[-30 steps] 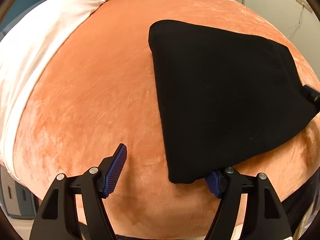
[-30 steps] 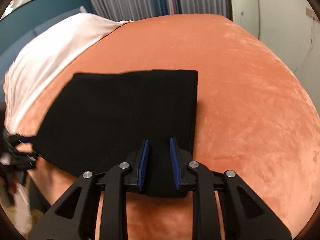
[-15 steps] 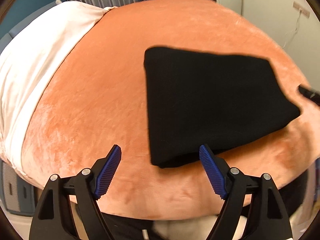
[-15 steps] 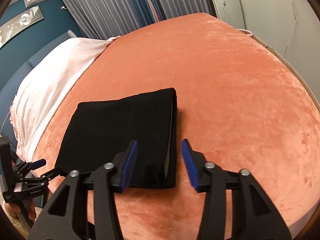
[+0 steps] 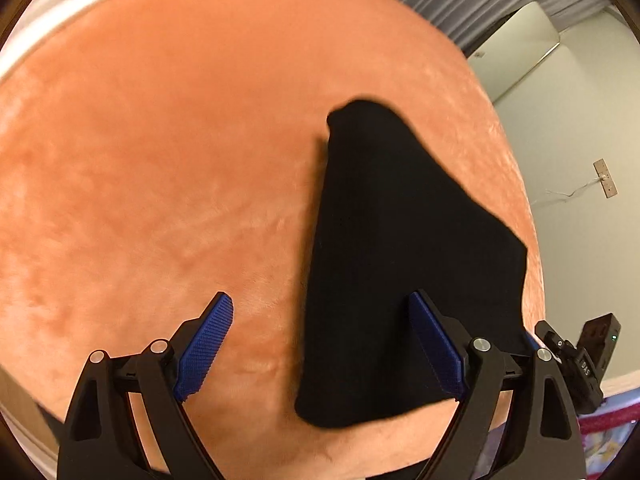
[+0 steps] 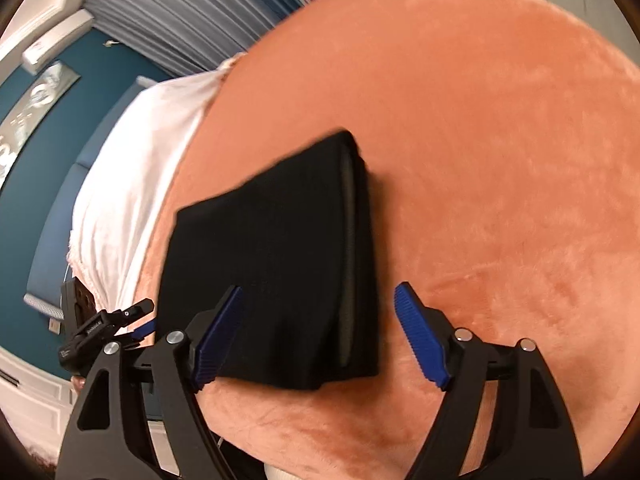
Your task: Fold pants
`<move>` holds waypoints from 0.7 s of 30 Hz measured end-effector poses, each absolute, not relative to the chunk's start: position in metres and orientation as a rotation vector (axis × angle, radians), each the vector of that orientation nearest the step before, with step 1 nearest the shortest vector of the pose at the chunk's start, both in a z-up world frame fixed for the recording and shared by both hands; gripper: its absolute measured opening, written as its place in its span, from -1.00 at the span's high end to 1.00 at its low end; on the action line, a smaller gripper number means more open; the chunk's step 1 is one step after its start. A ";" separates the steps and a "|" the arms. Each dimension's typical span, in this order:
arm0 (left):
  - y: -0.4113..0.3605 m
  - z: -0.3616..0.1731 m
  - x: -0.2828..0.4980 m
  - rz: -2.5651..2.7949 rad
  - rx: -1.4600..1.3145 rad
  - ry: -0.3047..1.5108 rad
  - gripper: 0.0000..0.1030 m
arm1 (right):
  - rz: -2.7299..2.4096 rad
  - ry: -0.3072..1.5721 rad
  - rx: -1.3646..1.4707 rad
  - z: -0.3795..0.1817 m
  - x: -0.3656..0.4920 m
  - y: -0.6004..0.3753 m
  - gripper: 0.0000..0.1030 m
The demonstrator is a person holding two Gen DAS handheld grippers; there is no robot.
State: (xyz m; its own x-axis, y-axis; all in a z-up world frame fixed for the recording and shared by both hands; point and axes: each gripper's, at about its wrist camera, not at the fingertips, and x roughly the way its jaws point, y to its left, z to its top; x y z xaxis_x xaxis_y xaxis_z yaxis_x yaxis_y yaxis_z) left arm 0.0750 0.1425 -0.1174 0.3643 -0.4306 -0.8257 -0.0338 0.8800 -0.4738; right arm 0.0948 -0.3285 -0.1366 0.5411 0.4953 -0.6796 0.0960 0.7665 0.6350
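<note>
1. Both jaws stand wide apart, holding nothing: left gripper (image 5: 322,344), right gripper (image 6: 318,336).
2. Folded black pants (image 6: 276,264) lie on the orange bedspread (image 6: 500,160), lower centre of frame.
3. Long axis runs away from both; the right gripper looks nearer.

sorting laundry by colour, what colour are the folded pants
Black; the pants show best in the right wrist view.

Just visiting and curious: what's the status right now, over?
Left gripper open, right gripper open, neither holding anything. Black pants lie folded in a compact stack on the orange bedspread. Nothing in the way.
</note>
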 end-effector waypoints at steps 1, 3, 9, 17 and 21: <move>0.140 -0.122 0.077 -0.278 -0.461 1.192 -0.69 | 0.270 1.002 0.706 -0.143 0.096 -0.328 -0.51; 0.137 -0.128 0.079 -0.290 -0.491 1.193 -0.71 | 0.286 1.033 0.751 -0.157 0.097 -0.324 -0.54; 0.130 -0.139 0.084 -0.334 -0.501 1.179 -0.81 | 0.353 1.029 0.773 -0.164 0.094 -0.302 -0.72; 0.086 -0.140 0.093 -0.441 -0.426 1.203 -0.75 | 0.357 1.009 0.777 -0.165 0.094 -0.291 -0.63; 0.082 -0.144 0.096 -0.417 -0.430 1.200 -0.75 | 0.416 1.030 0.864 -0.178 0.098 -0.282 -0.18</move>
